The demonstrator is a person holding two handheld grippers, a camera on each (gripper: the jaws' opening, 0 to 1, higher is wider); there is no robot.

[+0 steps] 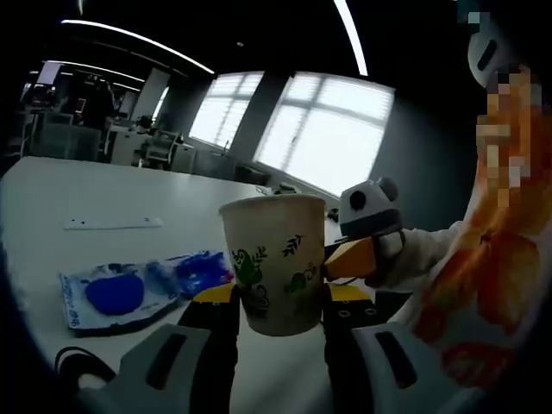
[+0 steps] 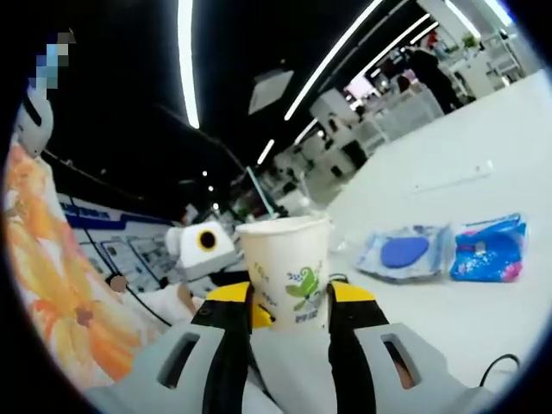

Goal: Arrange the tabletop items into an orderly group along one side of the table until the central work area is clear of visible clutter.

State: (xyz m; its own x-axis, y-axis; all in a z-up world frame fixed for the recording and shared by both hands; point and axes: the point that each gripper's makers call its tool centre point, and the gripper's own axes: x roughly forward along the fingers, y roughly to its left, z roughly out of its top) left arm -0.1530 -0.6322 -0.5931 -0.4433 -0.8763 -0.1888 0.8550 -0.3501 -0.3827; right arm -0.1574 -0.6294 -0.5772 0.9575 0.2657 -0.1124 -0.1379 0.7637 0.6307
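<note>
A white paper cup (image 1: 276,263) with green leaf prints stands upright between my left gripper's (image 1: 280,306) yellow-padded jaws, which press on its lower sides. From the right, my right gripper (image 1: 349,259) reaches in and an orange fingertip touches the cup's side. In the right gripper view the same cup (image 2: 289,272) sits between my right gripper's (image 2: 291,306) jaws, also closed on it. There the left gripper (image 2: 207,250) comes in from the left, close against the cup. The cup is held above the white table (image 1: 103,185).
On the table lie a clear packet holding a blue disc (image 1: 112,295) (image 2: 404,252), a crumpled blue wrapper (image 1: 200,269) (image 2: 487,248) and a flat white strip (image 1: 112,223) (image 2: 453,177). A black cable (image 1: 82,360) curls near the front. A person in orange floral clothing (image 1: 496,285) stands alongside.
</note>
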